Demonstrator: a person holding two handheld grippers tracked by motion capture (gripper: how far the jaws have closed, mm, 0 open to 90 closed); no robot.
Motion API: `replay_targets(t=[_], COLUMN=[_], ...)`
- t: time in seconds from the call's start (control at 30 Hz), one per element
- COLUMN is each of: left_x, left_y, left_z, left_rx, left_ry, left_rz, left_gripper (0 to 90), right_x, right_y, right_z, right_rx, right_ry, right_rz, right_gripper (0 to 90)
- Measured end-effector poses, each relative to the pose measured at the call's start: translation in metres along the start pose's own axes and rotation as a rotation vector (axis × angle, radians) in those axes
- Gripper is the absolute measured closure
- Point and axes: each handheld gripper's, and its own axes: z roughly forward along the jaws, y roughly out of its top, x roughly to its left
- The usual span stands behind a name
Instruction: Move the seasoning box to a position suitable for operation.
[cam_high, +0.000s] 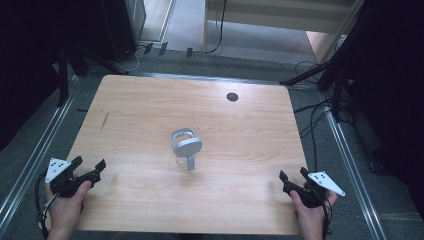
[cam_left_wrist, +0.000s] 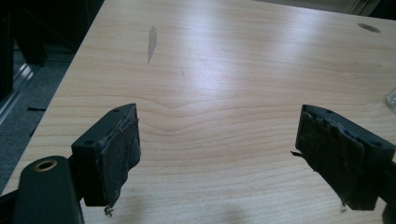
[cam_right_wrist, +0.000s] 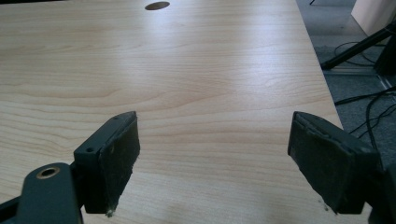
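Observation:
A clear glass jar with a grey hinged lid and wire clasp (cam_high: 185, 148) stands near the middle of the wooden table (cam_high: 140, 110); a sliver of its glass (cam_left_wrist: 391, 99) shows at the right edge of the left gripper view. My left gripper (cam_high: 90, 163) rests at the table's front left, held in a hand, jaws wide apart with nothing between them (cam_left_wrist: 217, 154). At the front right my right gripper (cam_high: 293, 174) is likewise open and empty (cam_right_wrist: 212, 158). Both are far from the jar.
A round cable hole (cam_high: 232, 96) sits near the table's far edge, seen also as the cable hole (cam_right_wrist: 157, 5). A dark scuff (cam_high: 104, 121) marks the left side. Black stands and cables (cam_high: 320, 115) lie on the floor to the right.

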Motion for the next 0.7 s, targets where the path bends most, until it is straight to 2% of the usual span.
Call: replay_targets(t=[0.07,0.13,0.2,0.23,0.3,0.37,0.43,0.53,0.57,0.6,0.7], left_x=[0.001,0.001,0.001,0.0,0.0,-0.001,-0.002,-0.004,-0.004,-0.008,-0.023], left_y=[0.0,0.0,0.0,0.0,-0.001,-0.001,-0.001,0.002,0.002,0.005,0.012], left_z=[0.0,0.0,-0.001,-0.002,-0.003,-0.004,-0.004,-0.005,-0.005,-0.005,-0.001], left_rx=[0.002,-0.002,-0.009,-0.018,-0.028,-0.024,-0.018,0.002,0.002,0.01,0.025], left_ry=[0.002,-0.002,-0.009,-0.012,-0.011,-0.029,-0.029,-0.086,-0.086,-0.133,-0.186], left_rz=[-0.007,-0.01,-0.002,0.001,0.008,0.005,0.005,-0.011,-0.011,-0.042,-0.017], left_gripper=[14.6,15.8,22.5,25.8,35.1,48.2,59.6,75.4,78.8,83.6,89.9], right_x=[0.001,0.001,0.003,0.003,0.004,0.012,0.021,0.039,0.045,0.053,0.073], right_y=[0.0,0.0,0.001,0.002,0.003,0.007,0.011,0.017,0.018,0.02,0.024], right_z=[0.0,0.0,-0.001,-0.002,-0.005,-0.006,-0.007,-0.008,-0.008,-0.007,-0.004], right_rx=[0.003,0.003,-0.006,-0.011,-0.022,-0.024,-0.03,-0.045,-0.046,-0.048,-0.043], right_ry=[-0.014,-0.029,-0.069,-0.068,-0.035,-0.025,-0.01,0.05,0.076,0.099,0.152], right_rz=[-0.005,-0.001,0.001,0.02,0.064,0.05,0.03,0.036,0.044,0.041,0.016], right_gripper=[17.6,22.4,33.6,41.0,54.2,66.3,76.7,90.0,90.0,90.0,90.0])
